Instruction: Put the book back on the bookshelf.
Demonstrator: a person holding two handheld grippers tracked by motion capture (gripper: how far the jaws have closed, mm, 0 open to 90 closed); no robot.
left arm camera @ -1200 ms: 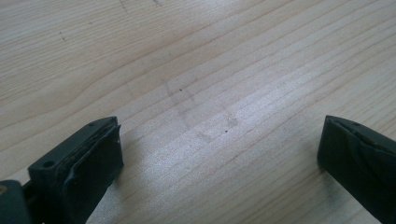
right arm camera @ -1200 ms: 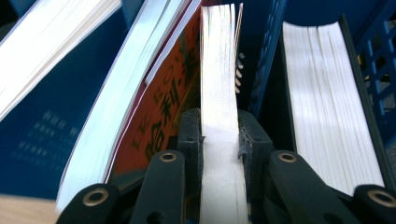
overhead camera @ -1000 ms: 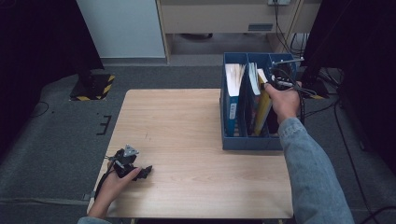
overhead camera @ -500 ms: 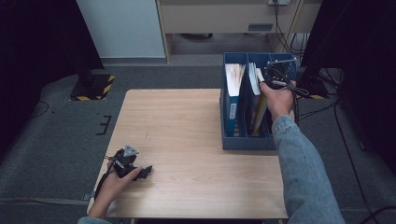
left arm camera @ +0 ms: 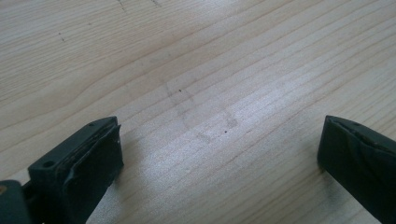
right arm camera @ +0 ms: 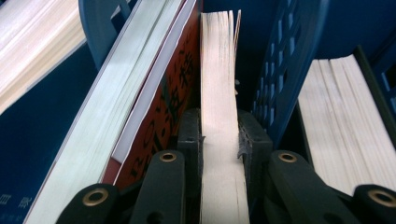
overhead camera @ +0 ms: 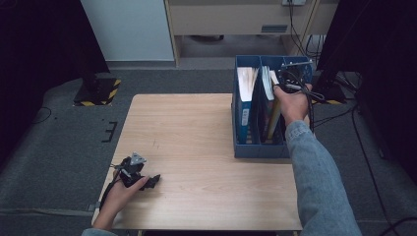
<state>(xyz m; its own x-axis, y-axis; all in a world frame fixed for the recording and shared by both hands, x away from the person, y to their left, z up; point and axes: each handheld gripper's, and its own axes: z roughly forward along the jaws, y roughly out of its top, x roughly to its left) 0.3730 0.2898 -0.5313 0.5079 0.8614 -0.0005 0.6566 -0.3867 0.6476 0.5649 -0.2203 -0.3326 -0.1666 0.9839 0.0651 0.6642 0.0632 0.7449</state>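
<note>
- I have the right gripper (right arm camera: 219, 140) clamped on a thin yellow-spined book (right arm camera: 217, 84) in the middle slot of the blue file rack (overhead camera: 260, 147), at the table's (overhead camera: 196, 128) far right edge.
- I read this as the book being pulled out or seated; I can't tell which.
- Next needs a straight move along the slot, clear of the red book (right arm camera: 163, 93).
- Left gripper (left arm camera: 219, 154) rests wide open and empty at the near left corner.

1. A light wooden table (overhead camera: 196, 142) is standing on grey carpet (overhead camera: 59, 147).
2. A pale panel (overhead camera: 128, 29) is leaning behind it, beside a beige cabinet (overhead camera: 226, 19).
3. Cables (overhead camera: 314, 44) are trailing at the right.
4. A yellow-and-black striped base (overhead camera: 98, 93) is sitting at the left.
</note>
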